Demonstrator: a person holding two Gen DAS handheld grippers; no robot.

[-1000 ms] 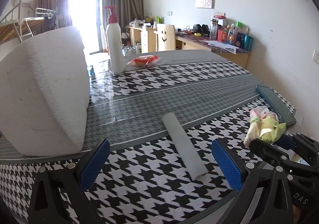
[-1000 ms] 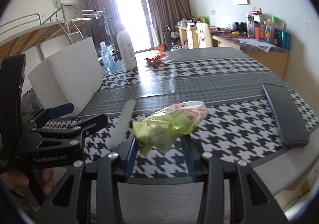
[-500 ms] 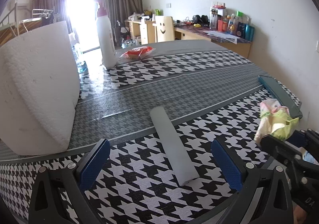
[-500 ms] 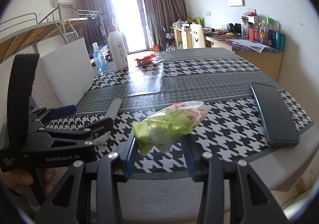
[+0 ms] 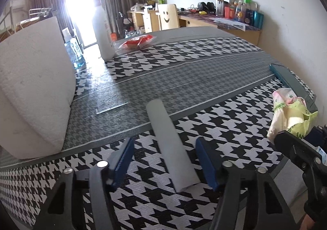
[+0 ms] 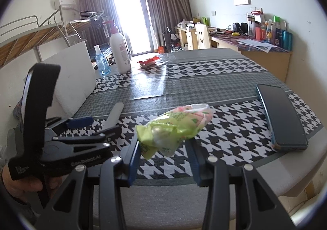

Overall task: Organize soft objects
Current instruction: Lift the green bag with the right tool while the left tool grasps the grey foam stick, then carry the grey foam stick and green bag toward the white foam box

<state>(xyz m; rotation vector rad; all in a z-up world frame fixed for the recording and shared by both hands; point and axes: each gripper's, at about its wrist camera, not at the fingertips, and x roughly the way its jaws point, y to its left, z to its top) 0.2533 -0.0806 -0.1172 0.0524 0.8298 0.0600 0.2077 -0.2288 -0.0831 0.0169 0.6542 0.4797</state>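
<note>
Houndstooth-clothed counter (image 5: 204,78): grey foam strip (image 5: 170,148) lying near edge, between left gripper (image 5: 165,161) fingers, closing, not yet touching. Right gripper (image 6: 164,154) clamped on green tissue pack (image 6: 175,125), held above counter.

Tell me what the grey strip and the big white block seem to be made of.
Grey strip: looks like matte foam or soft rubber, with a smooth, dull, rounded top; uncertain which. White block: likely expanded polystyrene foam, judging by its pebbled, chalky surface and blunt edges.
</note>
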